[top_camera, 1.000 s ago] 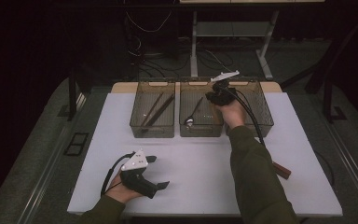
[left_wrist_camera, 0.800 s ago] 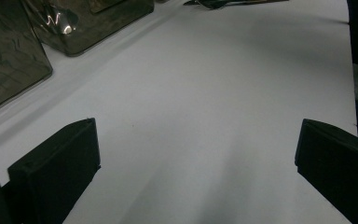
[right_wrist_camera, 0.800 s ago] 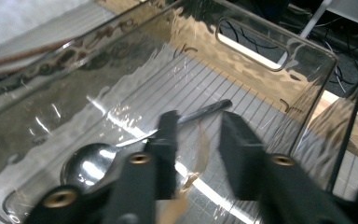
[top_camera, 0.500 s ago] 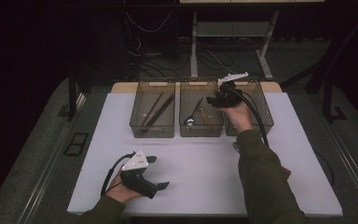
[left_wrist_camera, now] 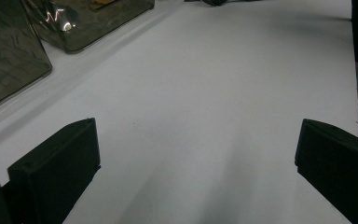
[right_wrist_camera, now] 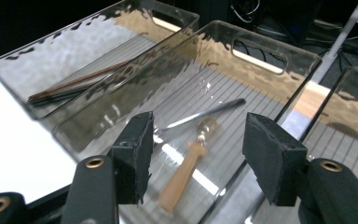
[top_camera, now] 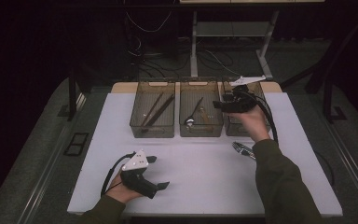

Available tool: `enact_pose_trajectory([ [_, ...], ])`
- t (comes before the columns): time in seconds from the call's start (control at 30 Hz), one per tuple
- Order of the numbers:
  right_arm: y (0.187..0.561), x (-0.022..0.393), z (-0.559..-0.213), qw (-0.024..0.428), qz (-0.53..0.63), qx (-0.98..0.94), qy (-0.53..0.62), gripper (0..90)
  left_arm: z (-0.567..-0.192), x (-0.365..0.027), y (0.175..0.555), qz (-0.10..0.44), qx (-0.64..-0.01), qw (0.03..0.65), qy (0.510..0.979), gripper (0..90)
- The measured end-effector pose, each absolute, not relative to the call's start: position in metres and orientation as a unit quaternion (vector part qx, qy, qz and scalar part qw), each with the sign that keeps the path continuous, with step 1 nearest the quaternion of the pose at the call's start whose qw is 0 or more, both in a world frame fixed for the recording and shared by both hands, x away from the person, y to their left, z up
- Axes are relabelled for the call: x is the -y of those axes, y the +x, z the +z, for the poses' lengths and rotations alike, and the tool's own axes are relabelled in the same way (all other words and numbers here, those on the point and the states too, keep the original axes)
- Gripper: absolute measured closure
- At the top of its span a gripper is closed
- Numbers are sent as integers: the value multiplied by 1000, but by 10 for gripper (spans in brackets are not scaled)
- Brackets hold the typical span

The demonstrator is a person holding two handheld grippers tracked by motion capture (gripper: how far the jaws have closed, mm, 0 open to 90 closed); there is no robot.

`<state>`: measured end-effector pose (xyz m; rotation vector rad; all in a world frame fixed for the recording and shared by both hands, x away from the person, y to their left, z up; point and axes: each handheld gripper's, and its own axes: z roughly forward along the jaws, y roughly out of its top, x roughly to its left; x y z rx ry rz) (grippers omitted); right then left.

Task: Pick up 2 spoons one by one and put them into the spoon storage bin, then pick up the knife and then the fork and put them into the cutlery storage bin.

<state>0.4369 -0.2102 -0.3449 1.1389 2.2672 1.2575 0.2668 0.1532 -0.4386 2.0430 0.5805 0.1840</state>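
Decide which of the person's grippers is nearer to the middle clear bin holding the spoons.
Right. The right gripper hangs over the middle bin at its right wall, jaws open and empty above the spoons. The left gripper sits low over the white table near its front edge, well short of the bins.

Glossy clear plastic bins (right_wrist_camera: 261, 51), wooden-handled spoon (right_wrist_camera: 186, 175)

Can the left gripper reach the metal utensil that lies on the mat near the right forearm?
Probably not directly. The left gripper rests open at the near left, while the utensil lies across the mat tucked against the right forearm, which partly blocks it.
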Motion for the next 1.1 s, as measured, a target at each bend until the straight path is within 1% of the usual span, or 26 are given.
enact_pose_trajectory([
  [0.3, 407, 223, -341, 152, 448, -795, 378, 403, -438, -154, 266, 79, -236, 480, 841, 0],
  [0.43, 395, 229, -341, 146, 453, -797, 372, 370, -438, -154, 267, 78, -236, 482, 840, 0],
  [0.6, 379, 240, -344, 147, 459, -796, 366, 351, -438, -155, 266, 75, -235, 484, 840, 0],
  [0.93, 350, 263, -362, 140, 453, -803, 362, 298, -438, -155, 266, 72, -241, 489, 835, 0],
  [1.03, 340, 271, -369, 136, 449, -808, 357, 295, -439, -156, 266, 71, -244, 487, 836, 0],
  [1.1, 331, 277, -376, 138, 457, -803, 357, 309, -439, -157, 267, 70, -248, 488, 834, 0],
])
